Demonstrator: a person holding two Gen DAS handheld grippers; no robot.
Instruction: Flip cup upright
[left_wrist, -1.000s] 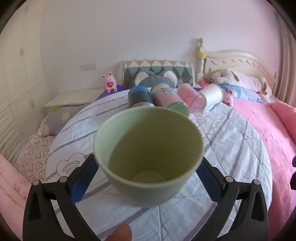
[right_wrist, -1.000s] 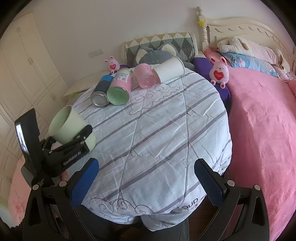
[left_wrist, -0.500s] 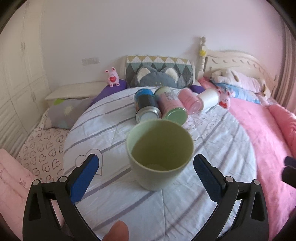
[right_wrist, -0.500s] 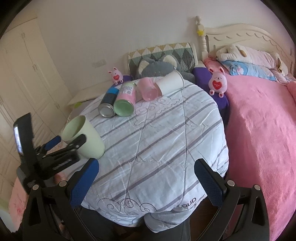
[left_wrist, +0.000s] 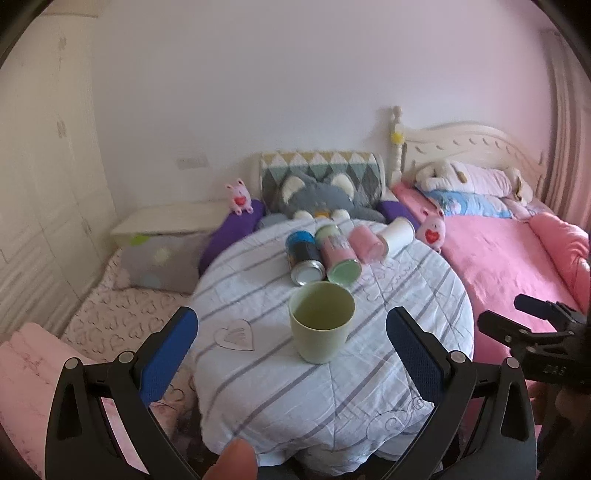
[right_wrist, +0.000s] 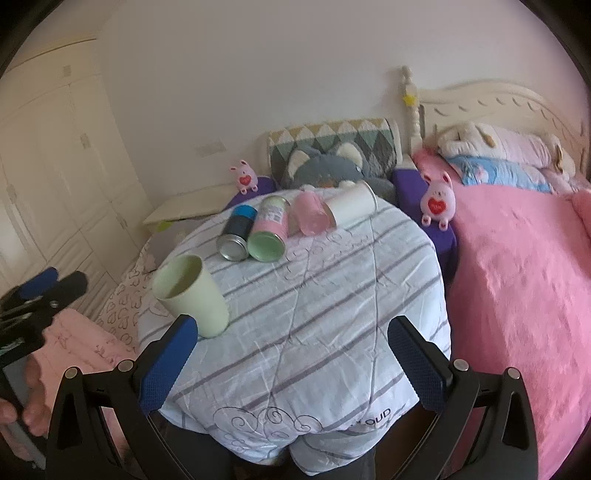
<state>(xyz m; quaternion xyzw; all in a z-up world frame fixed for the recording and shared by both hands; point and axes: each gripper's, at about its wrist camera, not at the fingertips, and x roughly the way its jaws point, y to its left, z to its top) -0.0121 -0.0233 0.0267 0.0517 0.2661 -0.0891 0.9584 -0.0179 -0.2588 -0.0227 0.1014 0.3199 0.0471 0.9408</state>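
Observation:
A pale green cup (left_wrist: 322, 320) stands upright, mouth up, on the round table's striped cloth (left_wrist: 406, 291). It also shows in the right wrist view (right_wrist: 192, 295) near the table's left edge. My left gripper (left_wrist: 291, 354) is open and empty, drawn back from the cup, which stands free between and beyond its blue pads. My right gripper (right_wrist: 291, 362) is open and empty over the table's front edge, to the right of the cup.
Several cups and cans lie on their sides at the table's far side: a blue-and-black can (right_wrist: 238, 230), a pink-and-green can (right_wrist: 269, 229), a pink cup (right_wrist: 312, 214), a white cup (right_wrist: 351, 206). A pink bed (right_wrist: 517, 277) is right, cushions behind.
The left gripper let go of the green cup and pulled back; the cup now stands free on the table. The right gripper shifted slightly, still open.

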